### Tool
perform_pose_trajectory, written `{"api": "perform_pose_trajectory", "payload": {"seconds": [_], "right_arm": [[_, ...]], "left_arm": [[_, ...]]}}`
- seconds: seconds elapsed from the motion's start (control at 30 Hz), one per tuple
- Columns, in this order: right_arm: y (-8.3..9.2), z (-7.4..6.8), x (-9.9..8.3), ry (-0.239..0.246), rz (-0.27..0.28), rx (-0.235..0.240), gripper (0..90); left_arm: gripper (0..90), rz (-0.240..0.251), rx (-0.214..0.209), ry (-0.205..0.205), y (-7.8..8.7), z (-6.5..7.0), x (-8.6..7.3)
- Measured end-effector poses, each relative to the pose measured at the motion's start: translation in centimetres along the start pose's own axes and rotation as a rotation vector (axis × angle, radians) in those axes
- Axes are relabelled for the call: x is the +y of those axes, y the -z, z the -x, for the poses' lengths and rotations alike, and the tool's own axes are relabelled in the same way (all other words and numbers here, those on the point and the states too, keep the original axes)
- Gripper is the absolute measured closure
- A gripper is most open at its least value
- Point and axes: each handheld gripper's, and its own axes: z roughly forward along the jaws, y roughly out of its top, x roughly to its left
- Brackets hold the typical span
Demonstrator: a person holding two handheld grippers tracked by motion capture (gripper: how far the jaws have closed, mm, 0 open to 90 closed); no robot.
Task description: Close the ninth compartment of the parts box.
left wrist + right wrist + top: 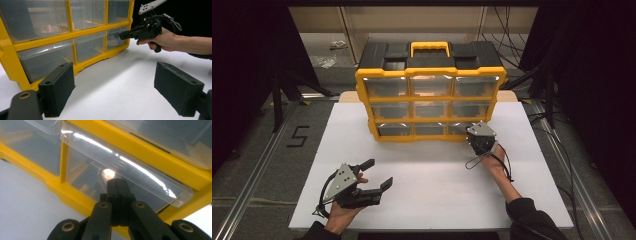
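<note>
A yellow and black drawer cabinet (430,95) with clear plastic drawers stands at the back of the white board (437,195). My right gripper (469,132) is shut, its tips against the front of the bottom right drawer (460,128). In the right gripper view the closed jaws (117,182) touch the clear drawer front (85,176) just under its handle lip (130,167), with nothing seen between them. My left gripper (379,173) rests low at the front left, jaws wide open and empty. In the left gripper view it (115,87) faces the cabinet (10,65) and the right gripper (121,35).
The cabinet's black lid carries a yellow carry handle (430,48). Metal rails (257,165) run along both sides of the board, and cables (557,145) trail on the right. Bare white board lies between the two hands.
</note>
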Motion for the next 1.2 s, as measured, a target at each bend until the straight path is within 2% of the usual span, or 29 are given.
{"api": "perform_pose_trajectory", "payload": {"seconds": [0.67, 0.93, 1.07, 1.2], "right_arm": [[-0.2, 0.0, 0.0, 0.009, 0.0, 0.004, 90.0], [0.6, -0.4, 0.7, -0.002, 0.012, 0.058, 86.8], [1.2, -1.0, 1.0, 0.02, 0.015, 0.09, 81.6], [1.7, -1.2, 1.2, 0.013, 0.017, 0.114, 72.8]], "left_arm": [[16.2, -0.001, 0.003, -0.008, 0.1, 0.0, 0.0], [16.2, 0.003, 0.005, -0.008, 0.1, 0.1, 0.0], [16.2, 0.003, 0.005, -0.009, 0.2, 0.1, 0.0], [16.2, 0.003, 0.004, -0.01, 0.2, 0.1, 0.0]]}}
